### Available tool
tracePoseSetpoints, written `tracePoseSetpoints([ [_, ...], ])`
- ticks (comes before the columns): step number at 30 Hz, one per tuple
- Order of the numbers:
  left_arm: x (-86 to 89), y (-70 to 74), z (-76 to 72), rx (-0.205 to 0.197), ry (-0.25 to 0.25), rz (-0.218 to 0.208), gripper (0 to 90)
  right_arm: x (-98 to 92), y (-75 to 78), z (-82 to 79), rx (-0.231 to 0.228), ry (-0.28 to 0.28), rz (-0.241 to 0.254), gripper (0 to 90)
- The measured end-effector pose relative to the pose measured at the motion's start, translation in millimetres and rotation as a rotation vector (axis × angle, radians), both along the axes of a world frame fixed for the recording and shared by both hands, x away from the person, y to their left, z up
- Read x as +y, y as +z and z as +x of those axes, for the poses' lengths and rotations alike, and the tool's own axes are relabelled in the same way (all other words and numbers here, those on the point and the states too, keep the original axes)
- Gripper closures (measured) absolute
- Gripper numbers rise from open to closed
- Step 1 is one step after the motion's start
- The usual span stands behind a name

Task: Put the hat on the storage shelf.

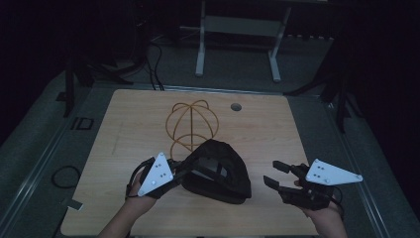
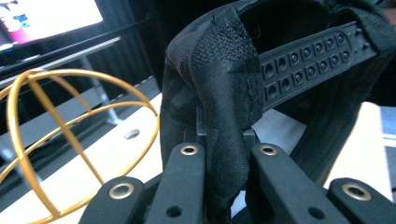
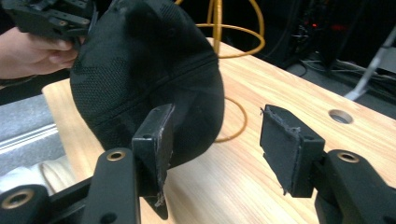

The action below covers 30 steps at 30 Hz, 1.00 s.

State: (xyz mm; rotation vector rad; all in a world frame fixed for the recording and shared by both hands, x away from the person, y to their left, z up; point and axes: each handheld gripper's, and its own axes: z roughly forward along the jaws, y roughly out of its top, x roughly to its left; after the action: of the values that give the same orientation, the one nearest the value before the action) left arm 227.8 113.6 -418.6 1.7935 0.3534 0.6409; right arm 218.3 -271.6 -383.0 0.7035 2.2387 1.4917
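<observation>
Pinching the rim fabric of a black cloth cap [image 1: 218,171] beside its perforated plastic strap, the left gripper [image 1: 182,167] holds it on the pale wooden table [image 1: 148,114] before a gold wire sphere stand [image 1: 191,121], while the right gripper [image 1: 274,174] waits alongside, jaws parted and empty.

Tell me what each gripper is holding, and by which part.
The left gripper is shut on the black cap, pinching the fabric at its back edge beside the snap strap. The right gripper is open and holds nothing.
</observation>
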Motion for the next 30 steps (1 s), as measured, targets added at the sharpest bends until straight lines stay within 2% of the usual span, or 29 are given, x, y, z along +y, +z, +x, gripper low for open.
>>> tracePoseSetpoints([
  [2,0.6,0.2,-0.4,-0.008,-0.012,0.0,88.1,2.1,0.5,0.3,0.001,0.012,0.001,45.3],
  [3,2.0,0.9,0.0,-0.004,-0.067,-0.007,88.1,4.2,1.0,0.5,0.0,0.023,0.0,46.0],
  [4,2.0,0.9,-1.0,-0.018,-0.092,0.005,88.1,9.9,2.9,1.3,-0.001,0.046,-0.003,46.0],
  [6,1.4,1.1,-2.3,-0.014,-0.148,0.013,88.0,11.4,3.7,1.7,0.0,0.055,0.001,46.0],
  [8,0.0,0.6,-4.1,-0.026,-0.177,0.031,88.0,14.3,5.2,1.8,-0.005,0.073,-0.001,46.0],
  [11,-0.6,-0.3,-5.6,-0.028,-0.219,0.031,88.0,19.0,6.7,1.2,-0.002,0.11,-0.006,46.0],
  [12,-0.4,-0.4,-5.8,-0.032,-0.249,0.022,88.0,22.5,6.7,0.2,0.002,0.144,-0.01,46.0],
  [13,0.2,-0.6,-6.4,-0.041,-0.271,0.018,88.0,22.5,6.7,0.2,0.002,0.144,-0.01,46.0],
  [16,-0.4,0.6,-8.3,-0.057,-0.362,0.015,88.0,30.6,4.8,-2.2,0.0,0.2,-0.043,46.0],
  [20,-2.5,1.3,-9.6,-0.061,-0.387,0.022,87.9,35.0,3.8,-3.3,0.0,0.24,-0.051,46.0],
  [21,-4.5,1.3,-10.8,-0.072,-0.401,0.028,87.9,41.4,2.6,-5.2,0.001,0.29,-0.064,46.0],
  [24,-7.2,1.0,-11.4,-0.069,-0.406,0.026,87.9,48.6,0.8,-6.4,0.002,0.349,-0.075,46.1],
  [25,-7.7,0.9,-11.3,-0.073,-0.408,0.031,87.9,48.6,0.8,-6.4,0.002,0.349,-0.075,46.1],
  [28,-7.8,0.5,-10.7,-0.076,-0.41,0.025,87.8,53.5,0.3,-7.7,-0.007,0.38,-0.081,51.3],
  [29,-7.9,0.6,-10.0,-0.069,-0.402,0.027,87.8,54.5,0.6,-8.4,-0.014,0.398,-0.081,59.9],
  [30,-7.6,0.6,-9.5,-0.065,-0.398,0.025,87.8,54.5,0.6,-8.4,-0.014,0.398,-0.081,59.9],
])
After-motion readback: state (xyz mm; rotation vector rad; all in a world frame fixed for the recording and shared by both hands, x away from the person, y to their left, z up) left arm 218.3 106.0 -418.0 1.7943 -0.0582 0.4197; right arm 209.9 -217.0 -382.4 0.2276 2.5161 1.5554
